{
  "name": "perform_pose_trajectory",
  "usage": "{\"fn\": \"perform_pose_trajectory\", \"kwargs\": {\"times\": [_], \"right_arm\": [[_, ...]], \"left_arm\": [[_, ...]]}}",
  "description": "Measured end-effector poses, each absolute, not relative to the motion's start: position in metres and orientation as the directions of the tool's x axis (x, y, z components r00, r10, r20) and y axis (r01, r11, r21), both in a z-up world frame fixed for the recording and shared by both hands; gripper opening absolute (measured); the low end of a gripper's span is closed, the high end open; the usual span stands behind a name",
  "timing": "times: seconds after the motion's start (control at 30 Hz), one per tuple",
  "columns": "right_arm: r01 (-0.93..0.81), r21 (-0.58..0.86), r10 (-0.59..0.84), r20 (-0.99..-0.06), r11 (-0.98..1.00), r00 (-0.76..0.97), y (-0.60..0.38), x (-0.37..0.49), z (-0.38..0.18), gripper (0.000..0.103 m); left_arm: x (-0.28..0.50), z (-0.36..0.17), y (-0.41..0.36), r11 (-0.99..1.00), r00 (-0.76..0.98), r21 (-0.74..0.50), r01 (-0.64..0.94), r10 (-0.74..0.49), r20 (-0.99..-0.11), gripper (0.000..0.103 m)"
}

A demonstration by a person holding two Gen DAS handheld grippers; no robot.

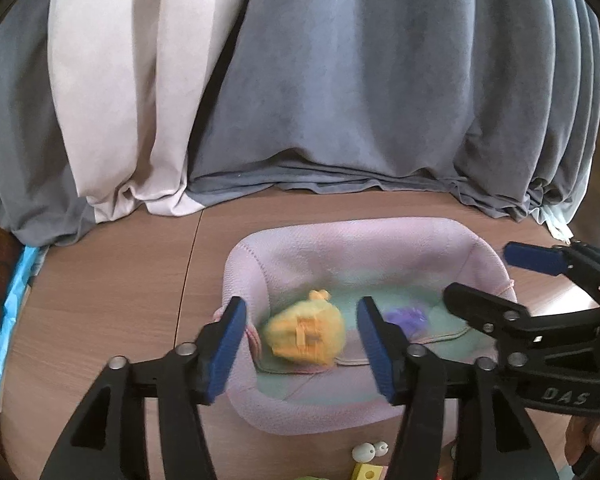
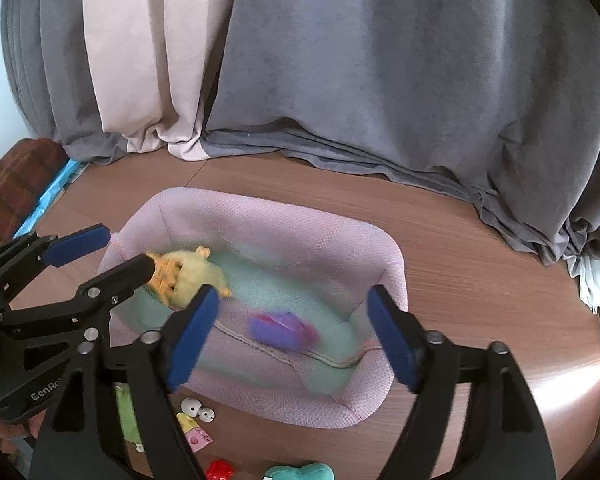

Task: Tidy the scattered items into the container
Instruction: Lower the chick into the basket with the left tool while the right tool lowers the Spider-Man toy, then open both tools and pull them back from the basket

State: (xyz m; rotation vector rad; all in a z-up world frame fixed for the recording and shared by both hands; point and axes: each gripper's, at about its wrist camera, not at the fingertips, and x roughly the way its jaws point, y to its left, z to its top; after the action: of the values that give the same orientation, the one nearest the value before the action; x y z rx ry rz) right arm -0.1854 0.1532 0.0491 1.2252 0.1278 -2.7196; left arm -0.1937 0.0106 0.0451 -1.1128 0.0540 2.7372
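Now both jaws stand wide, empty, over pink basket (image 1: 488,256); blurred yellow toy (image 1: 306,334) seemingly inside.

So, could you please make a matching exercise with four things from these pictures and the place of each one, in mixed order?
Things:
1. yellow plush toy
2. purple toy
3. teal heart cushion
4. grey curtain

Places:
A. on the table, in front of the basket
B. in the basket, between the right gripper's fingers
C. behind the basket, hanging down to the table
D. in the basket, between the left gripper's fingers

Pairs: 1-D, 2-B, 3-A, 4-C
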Motion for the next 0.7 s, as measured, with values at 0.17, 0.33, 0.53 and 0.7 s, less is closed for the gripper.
{"fn": "perform_pose_trajectory", "kwargs": {"times": [0.17,0.33,0.53,0.7], "right_arm": [[0.157,-0.009,-0.098,-0.743,-0.988,-0.662,0.156,-0.184,0.051,0.088],[0.138,-0.003,-0.092,-0.731,-0.990,-0.676,0.155,-0.179,0.052,0.089],[0.131,0.010,-0.098,-0.723,-0.991,-0.684,0.156,-0.173,0.052,0.089],[0.122,0.018,-0.098,-0.711,-0.992,-0.696,0.158,-0.164,0.055,0.089]], "left_arm": [[-0.189,0.045,0.003,-0.989,-0.713,-0.035,-0.141,0.126,-0.689,0.079],[-0.181,0.045,0.001,-0.994,-0.733,-0.027,-0.109,0.099,-0.673,0.080],[-0.173,0.044,0.000,-0.995,-0.738,-0.036,-0.095,0.095,-0.668,0.080],[-0.165,0.044,0.003,-0.995,-0.748,-0.026,-0.094,0.088,-0.658,0.080]]}}
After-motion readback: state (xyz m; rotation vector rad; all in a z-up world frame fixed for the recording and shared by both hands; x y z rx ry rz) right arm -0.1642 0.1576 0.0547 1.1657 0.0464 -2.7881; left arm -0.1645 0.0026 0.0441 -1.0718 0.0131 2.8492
